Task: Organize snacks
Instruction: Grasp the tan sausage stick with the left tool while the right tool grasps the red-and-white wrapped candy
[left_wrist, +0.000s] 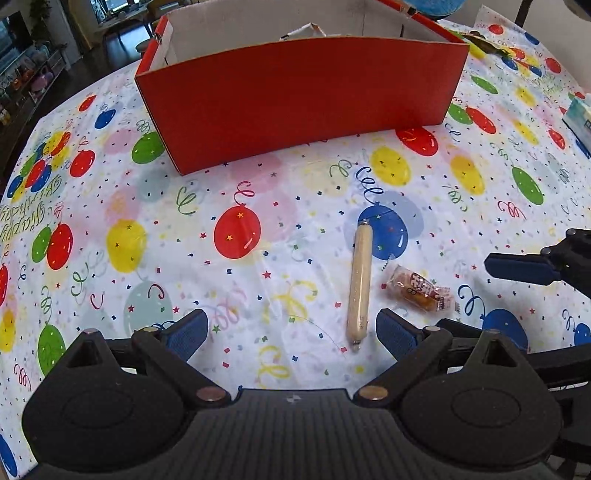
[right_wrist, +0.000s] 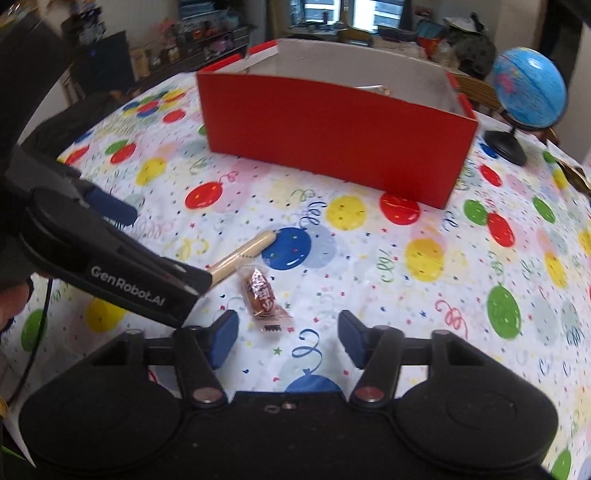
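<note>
Both grippers are spread apart and empty. The left gripper (left_wrist: 290, 334) has the sausage stick (left_wrist: 359, 286) lying on the desk (left_wrist: 184, 258) just inside its right finger; the wrapped candy (right_wrist: 263, 295) sits just ahead of the right gripper (right_wrist: 288, 334), left of center. Judging by this, 2 snacks remain: center each, close gently, then lift over the wall of the red box (right_wrist: 332, 129) ahead.

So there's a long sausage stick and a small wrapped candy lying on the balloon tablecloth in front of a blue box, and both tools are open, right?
Almost. The box is red, not blue, as the right wrist view shows plainly. The rest holds: the sausage stick and the wrapped candy lie on the balloon tablecloth in front of it, and the left tool and right tool are both open.
</note>
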